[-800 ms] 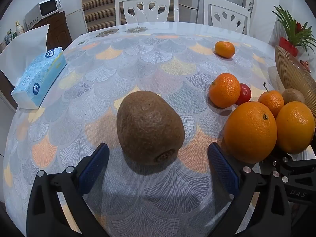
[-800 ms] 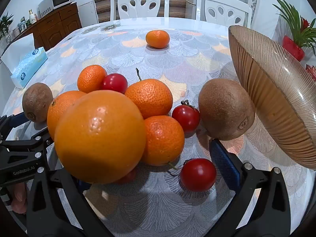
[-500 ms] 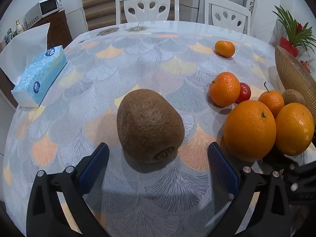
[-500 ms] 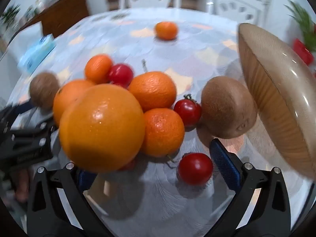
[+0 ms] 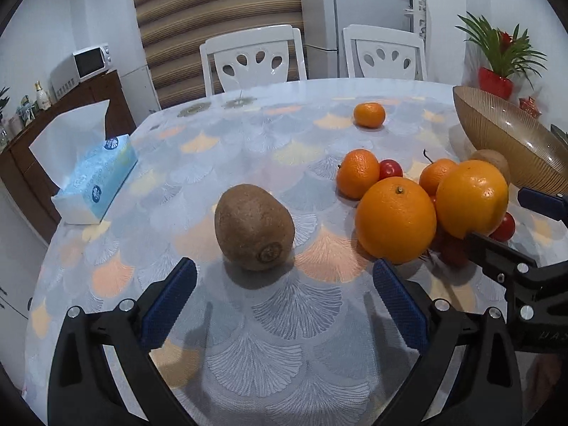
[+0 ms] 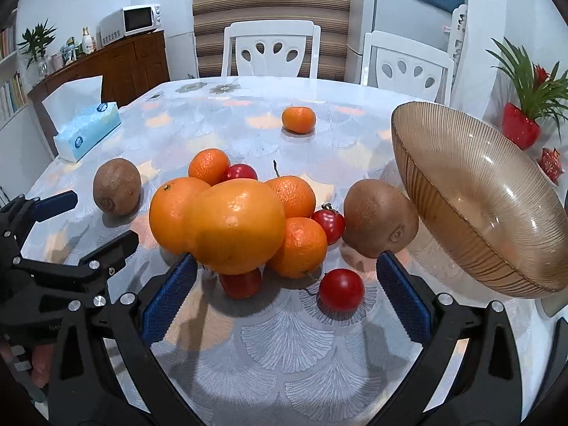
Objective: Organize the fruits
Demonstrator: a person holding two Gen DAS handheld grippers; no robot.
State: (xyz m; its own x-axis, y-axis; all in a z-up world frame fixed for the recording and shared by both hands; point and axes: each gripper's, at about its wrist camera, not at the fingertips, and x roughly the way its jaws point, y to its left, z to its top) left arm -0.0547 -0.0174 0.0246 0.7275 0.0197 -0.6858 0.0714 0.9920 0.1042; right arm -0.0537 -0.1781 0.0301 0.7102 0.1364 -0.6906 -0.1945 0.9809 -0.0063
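Observation:
A brown kiwi [image 5: 254,227] lies on the patterned tablecloth just beyond my left gripper [image 5: 284,284], which is open and empty. My right gripper [image 6: 285,282] is open too, with nothing between its blue pads. Just past its fingertips a large orange [image 6: 236,225] fronts a heap of fruit: a second orange [image 6: 170,213], mandarins [image 6: 300,246], small tomatoes [image 6: 340,289] and another kiwi [image 6: 380,223]. A ribbed amber glass bowl [image 6: 479,195] stands to the right of the heap. One mandarin [image 6: 299,119] lies alone farther back.
A blue tissue box [image 5: 96,177] sits at the table's left edge. Two white chairs [image 6: 271,51] stand behind the round table [image 5: 284,355]. A red potted plant [image 6: 520,127] is beyond the bowl. The left gripper [image 6: 53,220] shows at the right wrist view's left side.
Both grippers have drawn back and tilted up. The kiwi looks smaller in the left view, and the large orange now lies farther from the right gripper's pads.

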